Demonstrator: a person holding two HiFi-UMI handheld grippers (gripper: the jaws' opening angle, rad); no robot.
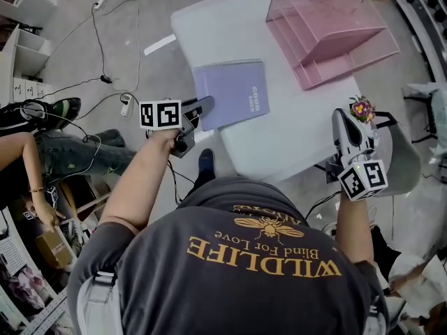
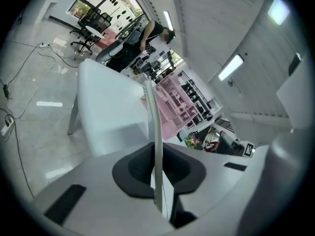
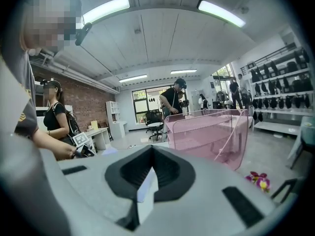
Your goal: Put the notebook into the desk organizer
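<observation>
At the counter's near left corner, the left gripper [image 1: 201, 108] is clamped on the edge of a lilac spiral-bound notebook [image 1: 234, 93]. The notebook has a wire coil along its far side and small pale print on its cover. It sits over the white counter [image 1: 279, 142], well apart from the pink see-through plastic desk organizer [image 1: 328, 33] at the far right. The right gripper [image 1: 339, 117] is closed on nothing.

The person wears a dark grey short-sleeved T-shirt [image 1: 237, 257] with a gold bee emblem and gold lettering across the back, and pale grey shoulder straps [image 1: 94, 295]. The left gripper [image 1: 207, 105] and the right gripper [image 1: 342, 121] are light grey, black-lined at the jaws. Each bears a white cube of black square markers.
</observation>
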